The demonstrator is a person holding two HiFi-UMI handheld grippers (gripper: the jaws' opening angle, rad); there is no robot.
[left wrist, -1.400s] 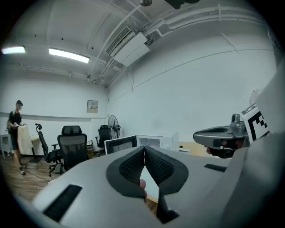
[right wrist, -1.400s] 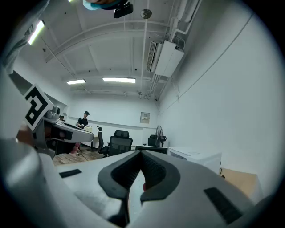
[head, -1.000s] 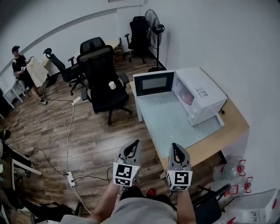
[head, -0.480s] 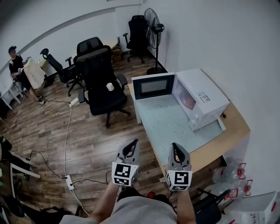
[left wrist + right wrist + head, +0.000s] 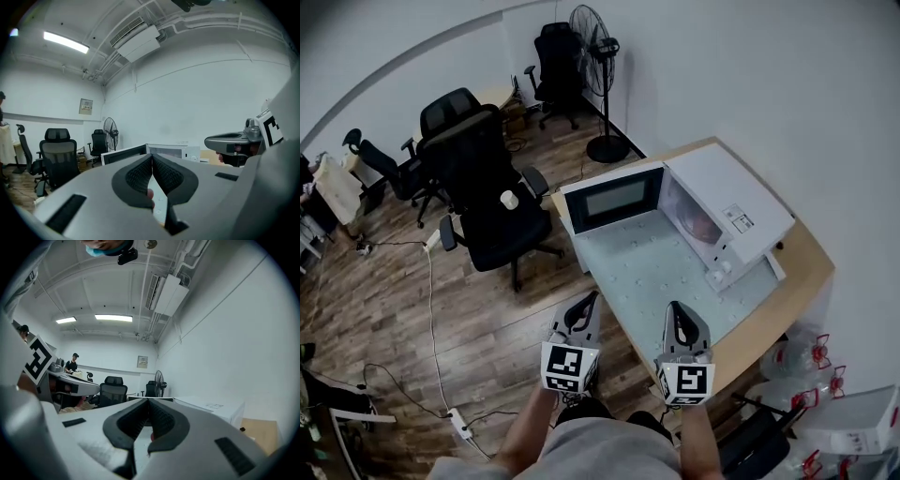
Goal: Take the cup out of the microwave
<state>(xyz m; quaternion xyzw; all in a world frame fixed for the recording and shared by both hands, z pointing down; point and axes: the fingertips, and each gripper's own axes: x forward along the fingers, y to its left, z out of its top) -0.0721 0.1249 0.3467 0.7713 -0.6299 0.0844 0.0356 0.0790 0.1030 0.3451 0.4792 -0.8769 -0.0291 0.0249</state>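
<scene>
left gripper point(image 5: 589, 302): near level, fingers point(image 5: 138, 176) closed, empty | right gripper point(image 5: 674, 309): level, fingers point(image 5: 163, 420) closed, empty

1. Microwave point(image 5: 736, 192): white, upright along the table's point(image 5: 773, 314) right edge, toward its far corner; dark-windowed door point(image 5: 614, 197) swung fully open.
2. Cup point(image 5: 701, 223): pinkish rounded shape inside the cavity; details indistinct.

White walls point(image 5: 787, 84), wood-plank floor point(image 5: 412, 309), black office chairs point(image 5: 483, 187), a fan point(image 5: 592, 42), perhaps a desk point(image 5: 494, 95).

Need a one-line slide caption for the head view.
Jaws shut and empty, left gripper and right gripper held short of the open-doored white microwave on the desk.
</scene>
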